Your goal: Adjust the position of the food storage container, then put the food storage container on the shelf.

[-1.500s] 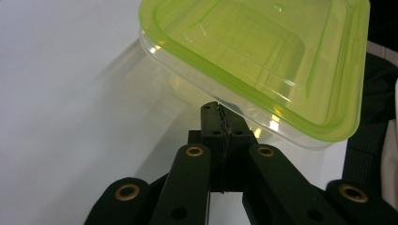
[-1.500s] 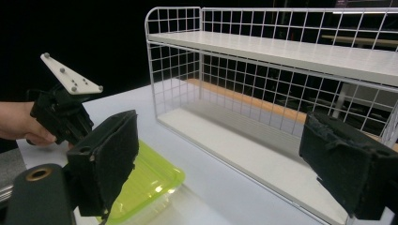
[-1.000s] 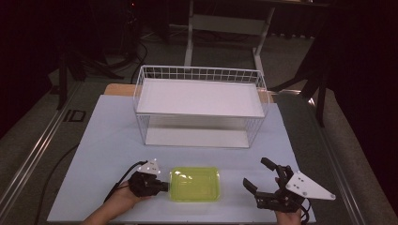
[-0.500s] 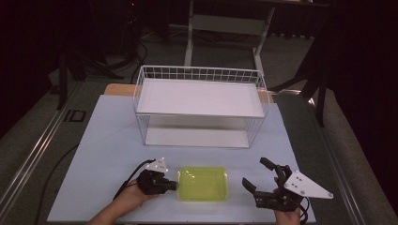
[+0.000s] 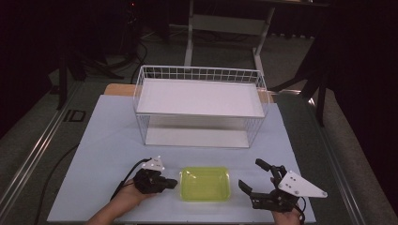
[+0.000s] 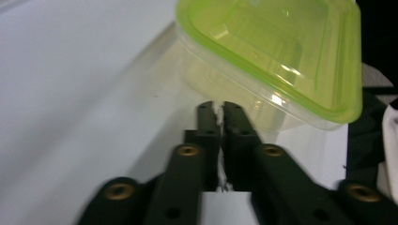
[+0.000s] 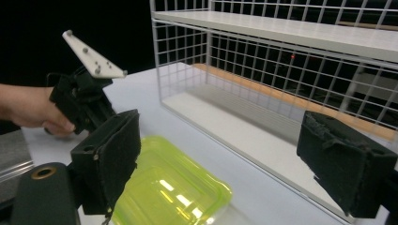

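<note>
A yellow-green lidded plastic container lies flat on the white table near its front edge, between my two grippers. My left gripper points at the container's left side. In the left gripper view its jaws have just been opening to a thin slit with nothing between them, and the container lies just past the tips. My right gripper stands wide open to the right of the container, apart from it. In the right gripper view the container sits low beside the left pad.
A white wire rack with a solid upper shelf and a lower shelf stands at the back middle of the table; its mesh side is close ahead in the right gripper view. Bare table runs between rack and grippers.
The container has slid a little to the right, pulled along by my left gripper. The left jaws have parted slightly off its edge. My right gripper has kept still.
</note>
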### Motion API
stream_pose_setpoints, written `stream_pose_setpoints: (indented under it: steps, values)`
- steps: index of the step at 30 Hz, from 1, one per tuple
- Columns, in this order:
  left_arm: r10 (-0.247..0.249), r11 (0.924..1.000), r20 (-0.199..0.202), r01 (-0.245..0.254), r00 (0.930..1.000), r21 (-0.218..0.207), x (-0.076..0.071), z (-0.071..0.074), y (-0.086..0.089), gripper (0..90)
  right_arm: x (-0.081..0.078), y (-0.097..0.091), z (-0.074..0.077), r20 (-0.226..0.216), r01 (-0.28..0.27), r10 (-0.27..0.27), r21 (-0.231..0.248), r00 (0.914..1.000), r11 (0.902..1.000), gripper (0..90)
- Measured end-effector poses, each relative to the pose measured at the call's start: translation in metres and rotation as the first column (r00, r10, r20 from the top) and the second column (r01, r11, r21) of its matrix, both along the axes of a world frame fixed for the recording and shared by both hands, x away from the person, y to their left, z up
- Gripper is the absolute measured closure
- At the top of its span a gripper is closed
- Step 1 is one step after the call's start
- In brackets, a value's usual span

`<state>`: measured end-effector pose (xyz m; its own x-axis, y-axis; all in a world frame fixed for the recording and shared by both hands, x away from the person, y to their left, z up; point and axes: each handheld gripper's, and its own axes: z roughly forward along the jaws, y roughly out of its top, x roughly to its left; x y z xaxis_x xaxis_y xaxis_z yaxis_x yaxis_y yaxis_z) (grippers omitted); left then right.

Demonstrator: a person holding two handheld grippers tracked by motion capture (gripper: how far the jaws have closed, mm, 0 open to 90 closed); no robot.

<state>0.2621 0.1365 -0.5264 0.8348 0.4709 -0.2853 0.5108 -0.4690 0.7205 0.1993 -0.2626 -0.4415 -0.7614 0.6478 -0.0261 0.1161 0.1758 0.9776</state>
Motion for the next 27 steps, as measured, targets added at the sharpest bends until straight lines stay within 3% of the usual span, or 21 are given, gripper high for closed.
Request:
stream_pose_setpoints:
  steps: [1, 4, 7, 9, 12, 18, 19, 20, 21, 22, 24, 25, 27]
  values:
    - [0.008, 0.9999, 0.012, -0.008, 0.9999, -0.012, -0.002, 0.005, 0.004, 82.6, 0.000, 0.000, 0.000, -0.007, 0.000, 0.000, 0.003, 1.0000, 1.0000, 20.1]
    - [0.036, 0.9978, 0.016, -0.035, 0.9992, -0.056, -0.008, 0.018, 0.010, 67.9, -0.001, 0.003, 0.001, 0.014, 0.025, -0.025, -0.043, 0.9996, 0.9988, 20.9]
    - [0.068, 0.9928, 0.013, -0.067, 0.9976, -0.100, -0.014, 0.029, 0.012, 51.3, -0.003, 0.006, 0.002, 0.009, -0.007, 0.008, -0.074, 0.9999, 0.9972, 17.6]
    - [0.070, 0.9908, 0.011, -0.068, 0.9975, -0.117, -0.018, 0.033, 0.010, 38.3, -0.002, 0.009, 0.000, -0.013, -0.025, 0.024, -0.077, 0.9996, 0.9967, 23.3]
    - [0.080, 0.9897, 0.017, -0.077, 0.9967, -0.121, -0.022, 0.035, 0.004, 38.2, 0.002, 0.013, -0.004, -0.116, -0.055, 0.048, -0.055, 0.9920, 0.9970, 22.8]
    - [0.126, 0.9852, -0.021, -0.128, 0.9918, -0.114, -0.020, 0.033, -0.002, 38.3, 0.006, 0.019, -0.009, -0.120, -0.046, 0.034, -0.091, 0.9922, 0.9948, 20.1]
    - [0.151, 0.9804, -0.071, -0.159, 0.9860, -0.117, -0.016, 0.031, -0.004, 38.2, 0.016, 0.021, -0.009, -0.221, -0.040, 0.019, -0.092, 0.9750, 0.9950, 13.0]
    - [0.157, 0.9790, -0.088, -0.166, 0.9837, -0.117, -0.015, 0.030, -0.005, 38.2, 0.021, 0.020, -0.010, -0.260, -0.040, 0.015, -0.090, 0.9654, 0.9952, 12.1]
    - [0.168, 0.9774, -0.096, -0.179, 0.9811, -0.113, -0.015, 0.030, -0.006, 38.2, 0.025, 0.020, -0.011, -0.283, -0.022, -0.007, -0.099, 0.9591, 0.9948, 11.9]
    - [0.168, 0.9774, -0.096, -0.179, 0.9811, -0.113, -0.015, 0.030, -0.006, 38.3, 0.025, 0.020, -0.011, -0.283, -0.022, -0.007, -0.099, 0.9591, 0.9948, 11.9]
    - [0.178, 0.9727, -0.126, -0.194, 0.9759, -0.128, -0.013, 0.029, -0.007, 38.2, 0.033, 0.019, -0.014, -0.322, 0.027, -0.059, -0.104, 0.9448, 0.9943, 11.3]
    - [0.180, 0.9712, -0.140, -0.199, 0.9735, -0.131, -0.012, 0.028, -0.007, 38.2, 0.038, 0.017, -0.017, -0.368, 0.032, -0.063, -0.089, 0.9278, 0.9955, 11.3]
    - [0.181, 0.9689, -0.166, -0.205, 0.9693, -0.139, -0.010, 0.025, -0.008, 38.2, 0.044, 0.016, -0.021, -0.422, 0.049, -0.084, -0.093, 0.9029, 0.9945, 12.7]
